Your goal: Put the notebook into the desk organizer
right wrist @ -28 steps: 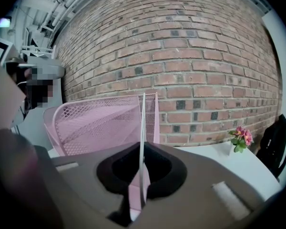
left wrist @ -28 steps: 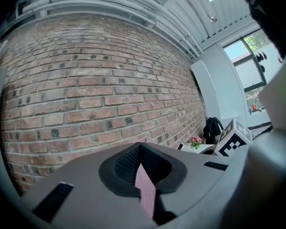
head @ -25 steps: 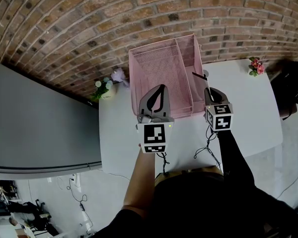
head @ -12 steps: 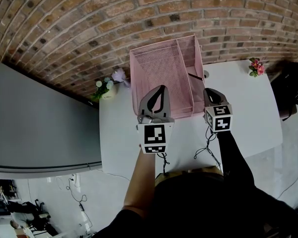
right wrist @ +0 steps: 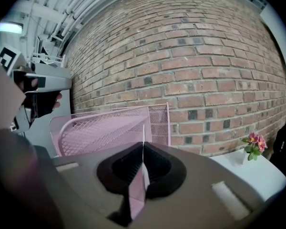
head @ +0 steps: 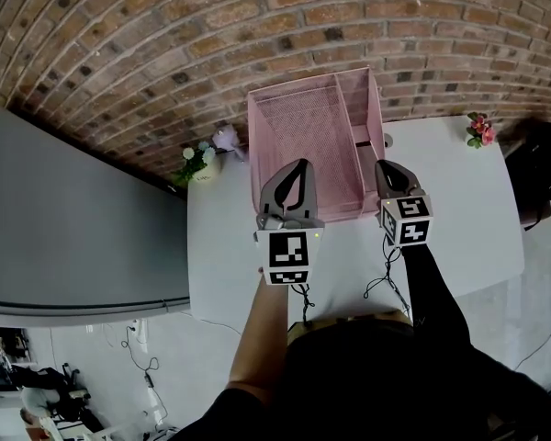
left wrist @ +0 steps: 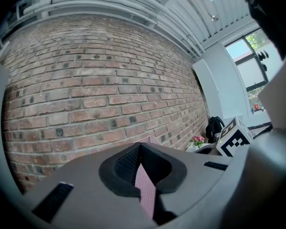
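Nearest, both forearms of the person reach forward over the white table (head: 459, 209). The left gripper (head: 299, 165) hangs above the front edge of the pink mesh desk organizer (head: 303, 122); its jaws are pressed together and hold nothing. The right gripper (head: 386, 168), just beside the organizer's front right corner, has its jaws clamped on the thin notebook (right wrist: 143, 133). The notebook shows edge-on as a pale sliver rising past the jaw tips, toward the narrow right compartment. How deep it sits in that compartment I cannot tell. Farther away, small pink flowers (head: 478, 127) stand on the table's right side and a pot of white flowers (head: 197, 162) at its left, before the brick wall (head: 165, 44).
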A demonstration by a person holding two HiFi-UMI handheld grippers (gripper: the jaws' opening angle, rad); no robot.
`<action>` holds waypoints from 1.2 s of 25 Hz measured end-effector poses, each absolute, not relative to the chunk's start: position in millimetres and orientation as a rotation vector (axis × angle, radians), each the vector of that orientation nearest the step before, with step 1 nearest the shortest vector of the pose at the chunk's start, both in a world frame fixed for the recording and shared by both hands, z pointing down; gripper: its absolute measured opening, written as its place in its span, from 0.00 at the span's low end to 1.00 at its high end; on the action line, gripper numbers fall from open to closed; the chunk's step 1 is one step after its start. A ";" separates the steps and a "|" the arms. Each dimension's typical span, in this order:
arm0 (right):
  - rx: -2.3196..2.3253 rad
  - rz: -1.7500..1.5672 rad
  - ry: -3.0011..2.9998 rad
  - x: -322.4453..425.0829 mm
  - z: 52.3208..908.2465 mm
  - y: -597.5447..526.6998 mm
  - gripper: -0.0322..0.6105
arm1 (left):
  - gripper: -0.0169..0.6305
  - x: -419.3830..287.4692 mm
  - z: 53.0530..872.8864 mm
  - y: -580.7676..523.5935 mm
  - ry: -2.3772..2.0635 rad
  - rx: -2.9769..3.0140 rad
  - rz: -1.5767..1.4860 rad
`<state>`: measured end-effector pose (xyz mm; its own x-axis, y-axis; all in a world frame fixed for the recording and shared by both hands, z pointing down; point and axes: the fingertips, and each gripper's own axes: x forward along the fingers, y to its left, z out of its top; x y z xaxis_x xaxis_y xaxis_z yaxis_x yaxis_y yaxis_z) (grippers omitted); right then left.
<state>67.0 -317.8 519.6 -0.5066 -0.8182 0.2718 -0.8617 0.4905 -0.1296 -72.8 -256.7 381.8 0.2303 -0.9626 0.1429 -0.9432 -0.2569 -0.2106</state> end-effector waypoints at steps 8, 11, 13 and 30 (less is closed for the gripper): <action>1.458 0.378 -2.536 59.1 519.8 -330.7 0.06 | 0.04 -86.0 382.7 -263.5 1.890 -2.383 -0.387; 1.453 0.383 -2.524 57.5 522.8 -334.6 0.07 | 0.04 -88.6 384.4 -266.5 1.894 -2.379 -0.397; 1.461 0.401 -2.547 57.5 520.3 -337.3 0.07 | 0.04 -90.0 385.8 -268.4 1.896 -2.380 -0.400; 1.462 0.411 -2.575 65.4 513.1 -328.4 0.18 | 0.04 -87.6 383.1 -259.2 1.911 -2.385 -0.370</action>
<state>65.4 -328.4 513.1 -0.5126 -0.8169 0.2645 -0.8586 0.4866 -0.1614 -87.6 -259.2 383.1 0.2015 -0.9684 0.1467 -0.9533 -0.2283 -0.1978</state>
